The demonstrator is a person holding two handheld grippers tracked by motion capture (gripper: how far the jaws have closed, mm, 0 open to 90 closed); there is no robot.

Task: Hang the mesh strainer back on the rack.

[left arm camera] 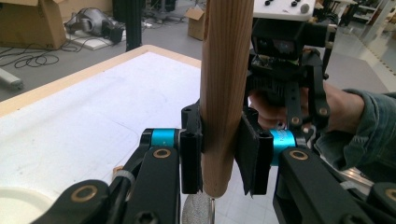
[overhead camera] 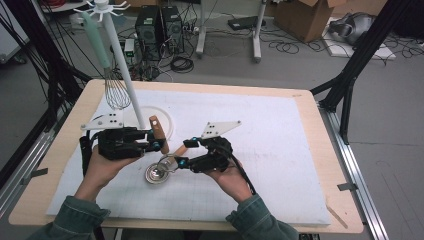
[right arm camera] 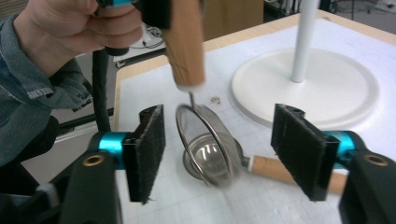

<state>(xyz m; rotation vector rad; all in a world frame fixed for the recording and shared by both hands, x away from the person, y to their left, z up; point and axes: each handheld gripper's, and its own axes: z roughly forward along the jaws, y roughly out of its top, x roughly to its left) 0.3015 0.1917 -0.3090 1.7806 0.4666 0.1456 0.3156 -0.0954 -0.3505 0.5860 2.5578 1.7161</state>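
Gripping a wooden handle (left arm camera: 226, 88) between its black pads, the left gripper (left arm camera: 219, 154) holds a small strainer upright — the handle stands vertical and its mesh bowl (right arm camera: 205, 142) hangs from a thin wire neck just over the table. In the high view the left gripper (overhead camera: 159, 144) sits beside the white round base (overhead camera: 167, 122) of a stand, whose slanting pole (overhead camera: 120, 60) carries a whisk (overhead camera: 117, 92) with a pale green grip.

The right gripper (right arm camera: 233, 151) has its jaws spread wide, pinching nothing; the wire rim of the strainer stands between the fuzzy pads without touching either. Beneath it a second utensil lies flat on the white mat (overhead camera: 280, 150) — a shiny metal bowl (right arm camera: 210, 158) with its own wooden handle (right arm camera: 275, 169) pointing off to the side.

The strainer looks light and top-heavy in this hold: the handle is stiff, smooth, rounded wood, easy to clamp at mid-length, though it could pivot or slip if squeezed loosely. The fine mesh and thin rim are springy and would likely dent under a pinch, so the wood is the safer place to take hold. The lying utensil's polished bowl looks slippery; its handle offers the better purchase.
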